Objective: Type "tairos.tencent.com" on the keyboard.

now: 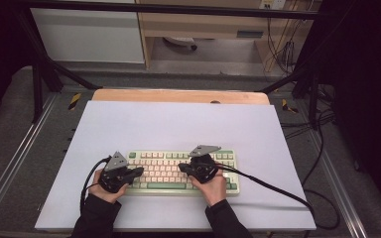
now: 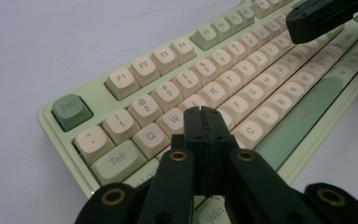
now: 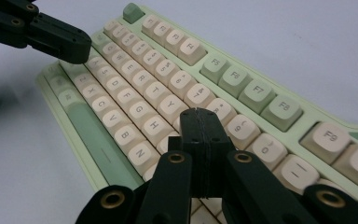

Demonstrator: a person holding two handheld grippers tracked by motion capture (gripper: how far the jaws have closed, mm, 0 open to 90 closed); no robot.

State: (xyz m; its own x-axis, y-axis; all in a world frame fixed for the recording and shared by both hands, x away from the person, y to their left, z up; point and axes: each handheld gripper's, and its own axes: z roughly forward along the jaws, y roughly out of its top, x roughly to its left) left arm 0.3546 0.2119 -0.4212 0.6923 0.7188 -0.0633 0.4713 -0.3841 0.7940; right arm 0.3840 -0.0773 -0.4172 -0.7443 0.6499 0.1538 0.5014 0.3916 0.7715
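Two closed hand-held grippers (image 1: 140, 171) (image 1: 182, 167) over keyboard (image 1: 230, 158)

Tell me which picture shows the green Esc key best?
The left gripper view: the Esc key sits close, its label readable, at the keyboard corner. The right gripper view shows it small and far off, unreadable. The high view shows a tiny green spot.

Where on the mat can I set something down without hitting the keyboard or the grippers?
The white mat is bare from the keyboard back to the wooden edge, and on both sides of it. Crowded: the near middle, where the left gripper and right gripper sit over the keys.
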